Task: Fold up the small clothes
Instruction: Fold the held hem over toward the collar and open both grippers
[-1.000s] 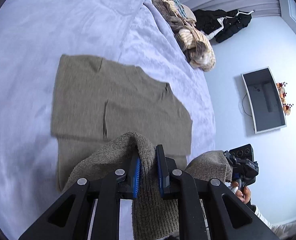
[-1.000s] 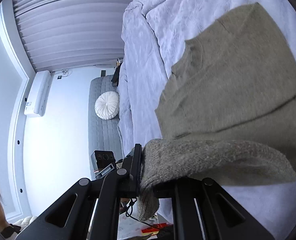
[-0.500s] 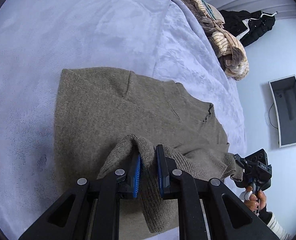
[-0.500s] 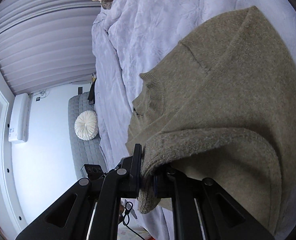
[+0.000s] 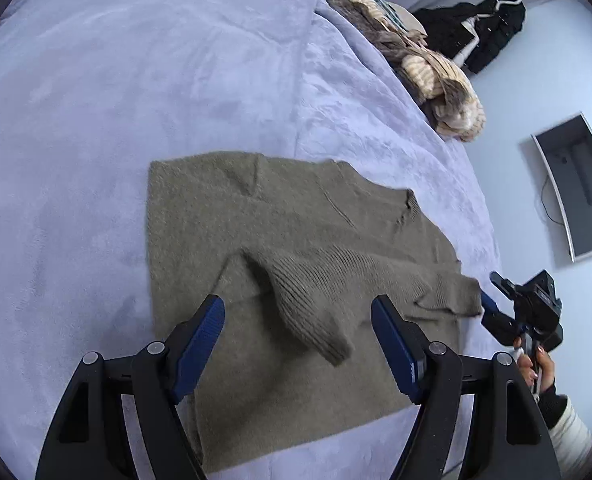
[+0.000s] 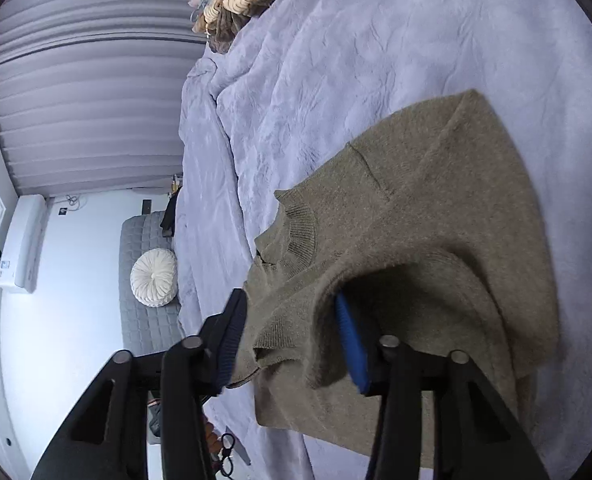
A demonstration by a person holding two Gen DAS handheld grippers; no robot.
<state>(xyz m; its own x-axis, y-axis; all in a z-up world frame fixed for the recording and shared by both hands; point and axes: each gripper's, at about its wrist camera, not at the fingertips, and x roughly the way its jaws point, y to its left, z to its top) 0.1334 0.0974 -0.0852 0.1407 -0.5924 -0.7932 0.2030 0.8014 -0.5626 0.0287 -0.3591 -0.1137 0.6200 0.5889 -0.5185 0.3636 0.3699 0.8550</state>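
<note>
Nearest the left wrist camera, the left tongs (image 5: 298,336) stand wide and are opening, their blue pads (image 5: 199,336) clear of the cloth; the ribbed hem corner of the olive-brown sweater (image 5: 279,240) lies loose between them, touched by neither pad. A second ago, and half a second ago too, these tongs were pinched shut on that same fold of knit, held up off the bed. Now the fold has dropped onto the garment.

The right tongs (image 6: 291,336) are also opening. The other end of the folded hem sits between their pads and drapes over the blue pad (image 6: 350,344), while the dark pad on the other side stands just off it, so the knit is no longer pinched. Earlier they were clamped on it. In the left view the right tongs show at the sweater's right edge, held by a hand (image 5: 534,364) in a pale sleeve.

The sweater lies flat on the lilac bed cover (image 5: 135,80), near the bed's edge. Its long axis runs from the tongs outward, its ribbed collar (image 6: 300,232) toward the bed's side edge, and the lower hem is doubled over the body as a band across its width.

Farther up the bed, a heap of striped and tan clothes (image 5: 428,76) rests well apart. Beyond it dark garments (image 5: 484,32) hang by the wall.
</note>
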